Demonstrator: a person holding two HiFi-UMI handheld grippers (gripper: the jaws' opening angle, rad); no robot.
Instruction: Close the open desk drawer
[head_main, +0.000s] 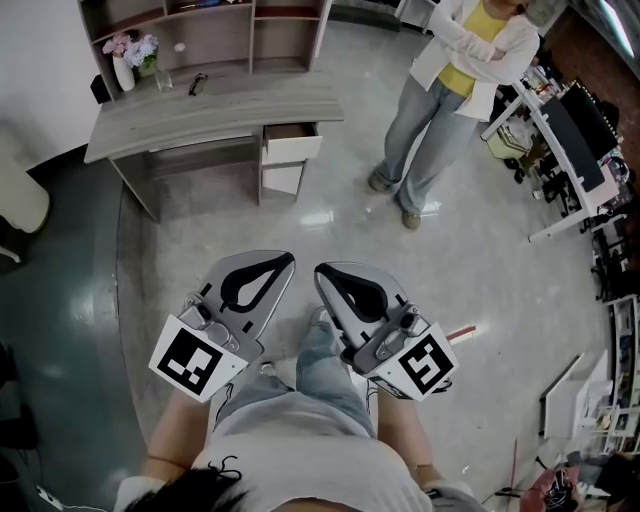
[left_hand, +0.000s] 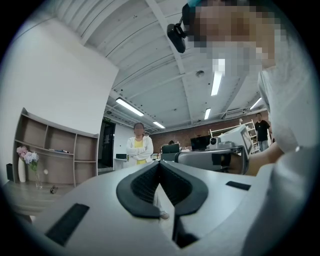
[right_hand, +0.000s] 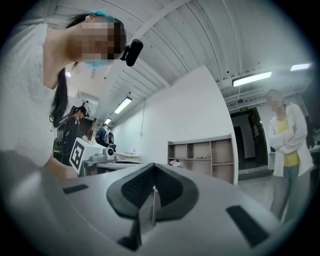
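Left gripper (head_main: 283, 262) we hold low at about 7 o'clock in the head view. Its ribbed black pads meet at the tips around a teardrop-shaped hollow, with nothing clamped between them. Up at 11 o'clock stands the desk (head_main: 200, 108), a long, curved top of grey wood grain. A white vase of flowers (head_main: 126, 62) and a pair of glasses (head_main: 197, 83) sit on its far left part. At 12 o'clock, well apart from both grippers, the desk drawer (head_main: 292, 146) juts out from under the top. It is a boxy tray with a flat white front, and it stands open. Right gripper (head_main: 325, 272) sits at 5 o'clock, just beside the left one, its dark pads likewise pressed together and empty. At 1 o'clock a person (head_main: 450, 90) stands on the glossy floor (head_main: 330, 215) with arms folded.
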